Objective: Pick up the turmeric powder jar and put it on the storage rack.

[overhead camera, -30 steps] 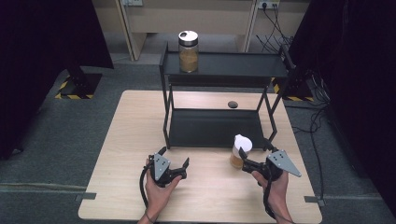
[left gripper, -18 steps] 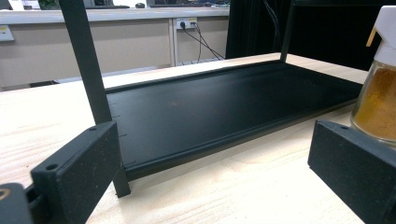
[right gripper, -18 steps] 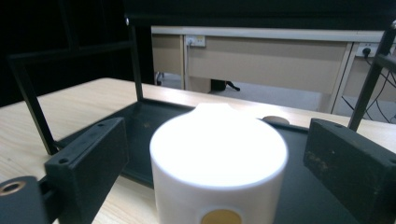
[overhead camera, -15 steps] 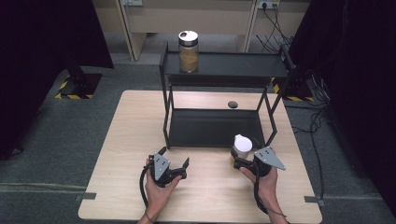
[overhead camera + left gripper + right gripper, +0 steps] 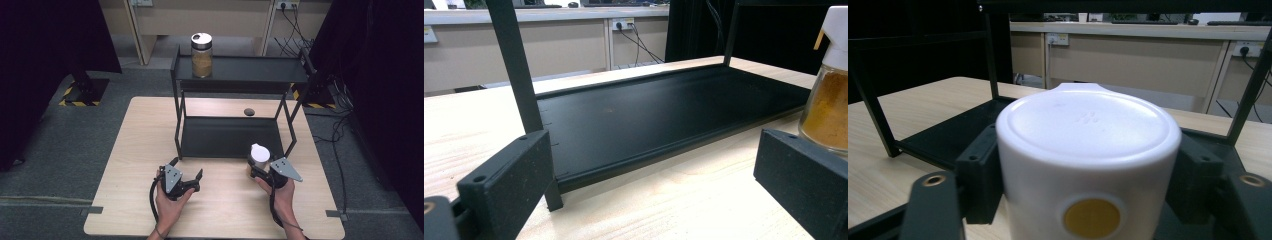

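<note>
Spice jar (image 5: pixel 258 160) with a white cap stands on the pale wooden tabletop (image 5: pixel 125 150), just in front of the black shelf rack's (image 5: pixel 240 72) lower tray, and the right gripper (image 5: pixel 260 169) clasps it, one black jaw pressed against each side of the cap in the right gripper view. A yellow dot marks the cap's front there. The left gripper (image 5: pixel 187 169) rests low over the tabletop near the rack's front left leg, its jaws spread wide with nothing between them. A second jar (image 5: pixel 201 54), filled with brownish powder, stands on the rack's top shelf toward its left end.
</note>
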Tool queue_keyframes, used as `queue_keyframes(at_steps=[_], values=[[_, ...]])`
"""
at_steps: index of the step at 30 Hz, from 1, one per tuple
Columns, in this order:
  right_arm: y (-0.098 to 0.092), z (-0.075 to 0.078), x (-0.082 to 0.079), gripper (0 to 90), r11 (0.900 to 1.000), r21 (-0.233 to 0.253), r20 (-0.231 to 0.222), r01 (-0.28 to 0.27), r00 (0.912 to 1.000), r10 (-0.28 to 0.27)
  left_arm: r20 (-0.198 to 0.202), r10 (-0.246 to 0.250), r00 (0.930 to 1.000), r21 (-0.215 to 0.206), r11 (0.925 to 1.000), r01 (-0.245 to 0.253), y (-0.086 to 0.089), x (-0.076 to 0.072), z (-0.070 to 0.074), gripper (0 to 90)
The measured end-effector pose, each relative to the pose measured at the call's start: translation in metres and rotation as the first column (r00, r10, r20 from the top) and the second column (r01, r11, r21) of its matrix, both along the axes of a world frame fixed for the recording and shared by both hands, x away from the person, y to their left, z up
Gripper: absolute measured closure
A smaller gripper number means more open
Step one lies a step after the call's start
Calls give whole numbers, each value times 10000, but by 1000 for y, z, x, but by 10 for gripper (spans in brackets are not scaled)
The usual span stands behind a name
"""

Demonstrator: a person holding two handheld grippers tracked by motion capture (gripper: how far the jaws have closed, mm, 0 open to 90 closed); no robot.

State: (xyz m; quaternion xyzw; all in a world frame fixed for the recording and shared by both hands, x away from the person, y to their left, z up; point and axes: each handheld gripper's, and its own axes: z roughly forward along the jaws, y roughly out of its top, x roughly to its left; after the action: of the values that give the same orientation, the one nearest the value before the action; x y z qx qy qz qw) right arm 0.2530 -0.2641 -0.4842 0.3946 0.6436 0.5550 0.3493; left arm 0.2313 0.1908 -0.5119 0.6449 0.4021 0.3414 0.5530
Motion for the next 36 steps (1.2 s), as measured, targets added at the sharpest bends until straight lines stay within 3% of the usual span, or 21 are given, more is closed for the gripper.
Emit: queue_keyframes(at_steps=[17, 29, 36], values=[[7, -3, -6, 311, 9989, 266, 165, 394, 9991, -399, 0, -12, 10000, -6, 10000, 12, 0, 0, 0, 20], [3, 23, -18, 311, 9969, 604, 1178, 505, 9914, -573, 15, -14, 10000, 11, 10000, 14, 0, 0, 0, 20], [0, 39, -18, 311, 9969, 602, 1535, 504, 9864, -591, 60, -1, 10000, 16, 10000, 1, 0, -1, -1, 20]])
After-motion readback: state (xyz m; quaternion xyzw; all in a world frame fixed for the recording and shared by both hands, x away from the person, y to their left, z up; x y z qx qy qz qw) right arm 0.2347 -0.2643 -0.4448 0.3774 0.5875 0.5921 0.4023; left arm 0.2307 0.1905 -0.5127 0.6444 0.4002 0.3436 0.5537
